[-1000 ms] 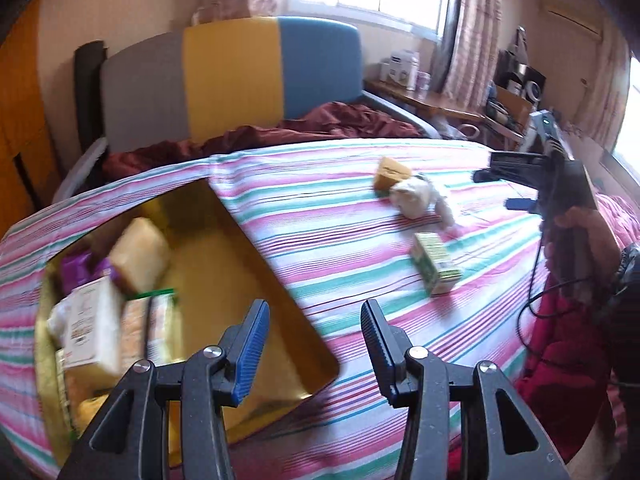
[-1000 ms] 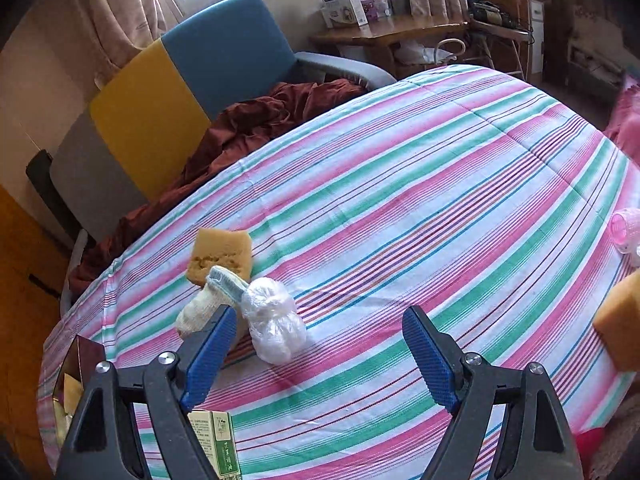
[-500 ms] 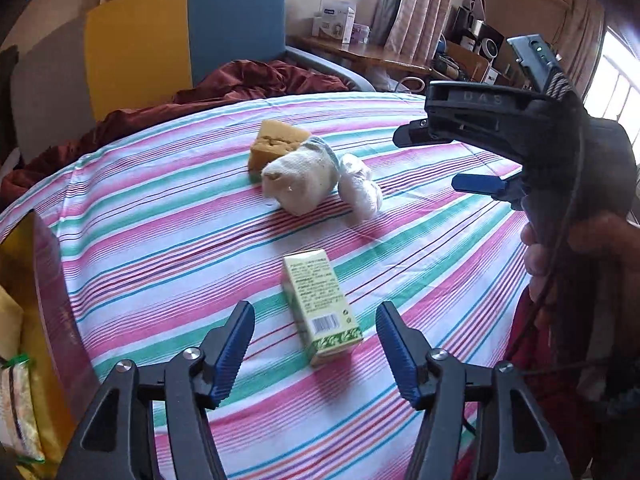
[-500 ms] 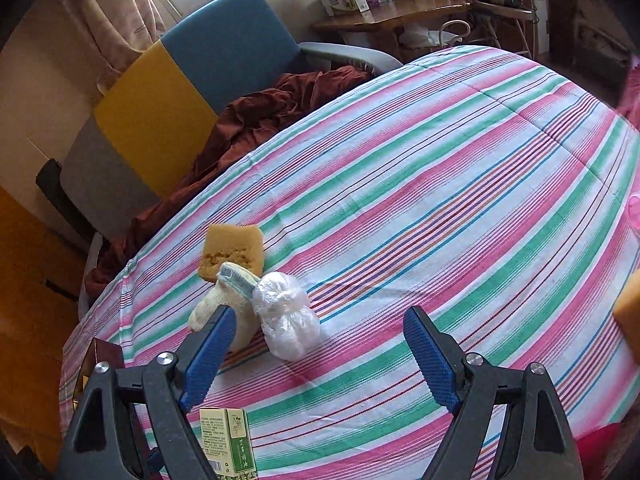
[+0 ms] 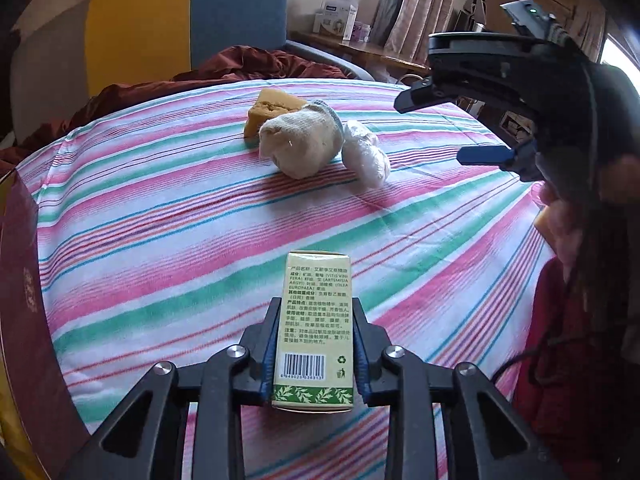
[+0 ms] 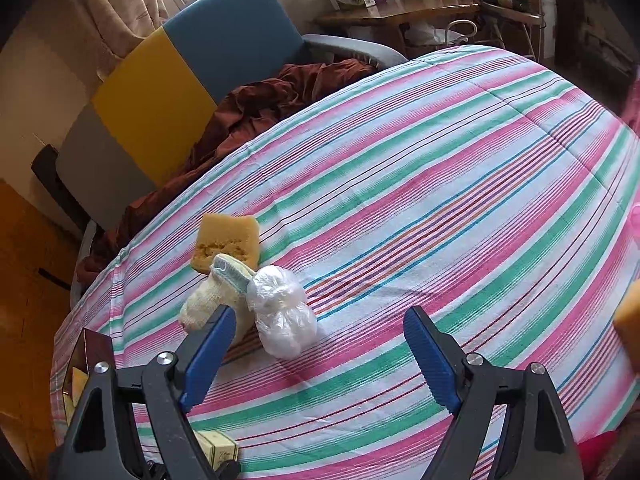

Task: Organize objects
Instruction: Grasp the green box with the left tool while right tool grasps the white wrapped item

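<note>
A small cream and green carton (image 5: pixel 316 320) lies on the striped cover, and my left gripper (image 5: pixel 315 322) is shut on its two long sides. The same carton shows at the bottom of the right wrist view (image 6: pixel 218 446). Farther back lie a yellow sponge (image 5: pixel 272 110) (image 6: pixel 226 242), a rolled white sock (image 5: pixel 304 144) (image 6: pixel 212 300) and a crumpled clear plastic bag (image 5: pixel 366 152) (image 6: pixel 282 312), all touching. My right gripper (image 6: pixel 320 320) hangs open above the cover near the bag, with nothing between its blue pads. It also shows in the left wrist view (image 5: pixel 440 130).
A maroon box with a gold inside (image 5: pixel 20 300) (image 6: pixel 90 348) stands at the left edge, holding several items. A second sponge (image 6: pixel 628 320) sits at the far right. Behind the striped cover (image 5: pixel 160 220) are a grey, yellow and blue chair (image 5: pixel 180 28) and a dark red blanket (image 5: pixel 248 68).
My left gripper swung right from over the maroon box, dropped onto the small carton and closed on it. The right gripper stayed where it was, open.
</note>
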Motion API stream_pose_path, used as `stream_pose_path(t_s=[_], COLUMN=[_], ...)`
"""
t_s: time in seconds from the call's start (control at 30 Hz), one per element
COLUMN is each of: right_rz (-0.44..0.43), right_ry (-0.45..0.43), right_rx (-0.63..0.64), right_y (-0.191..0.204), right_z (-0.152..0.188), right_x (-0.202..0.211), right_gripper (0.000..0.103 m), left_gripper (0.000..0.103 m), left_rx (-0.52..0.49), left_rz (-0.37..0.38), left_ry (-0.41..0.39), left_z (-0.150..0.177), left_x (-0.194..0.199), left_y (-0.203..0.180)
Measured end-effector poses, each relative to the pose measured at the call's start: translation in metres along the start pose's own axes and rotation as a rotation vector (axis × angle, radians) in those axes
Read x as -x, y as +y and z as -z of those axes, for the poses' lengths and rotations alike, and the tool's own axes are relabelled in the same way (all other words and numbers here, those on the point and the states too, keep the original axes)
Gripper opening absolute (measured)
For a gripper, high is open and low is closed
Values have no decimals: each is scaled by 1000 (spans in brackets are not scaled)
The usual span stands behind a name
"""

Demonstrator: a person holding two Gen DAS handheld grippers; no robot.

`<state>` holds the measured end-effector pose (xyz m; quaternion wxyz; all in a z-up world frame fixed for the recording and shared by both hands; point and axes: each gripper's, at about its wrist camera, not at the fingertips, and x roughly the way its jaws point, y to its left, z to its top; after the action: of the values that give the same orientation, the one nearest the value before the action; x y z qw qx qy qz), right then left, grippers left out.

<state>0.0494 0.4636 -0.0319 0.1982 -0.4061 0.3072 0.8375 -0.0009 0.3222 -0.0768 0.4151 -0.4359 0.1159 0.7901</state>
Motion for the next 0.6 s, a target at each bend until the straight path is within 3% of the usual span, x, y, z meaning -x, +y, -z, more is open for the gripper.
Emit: stream_pose_path(t_s=[0.2,0.43,0.6], right_rz=[34,79,121], right_ry=[21,43,63], right_rx=[25,99,240], right_y=[2,12,34], right_z=[2,6,14], right_x=[-5,-15,-25], right_gripper=[86,86,75], left_gripper=[30,30,30], left_rx=[-114,-93,-87], left_rz=[-17,19,31], left_ry=[-68,-92,-104], left_z=[28,28,28], left_x=[15,12,9], left_y=[-15,-8,-6])
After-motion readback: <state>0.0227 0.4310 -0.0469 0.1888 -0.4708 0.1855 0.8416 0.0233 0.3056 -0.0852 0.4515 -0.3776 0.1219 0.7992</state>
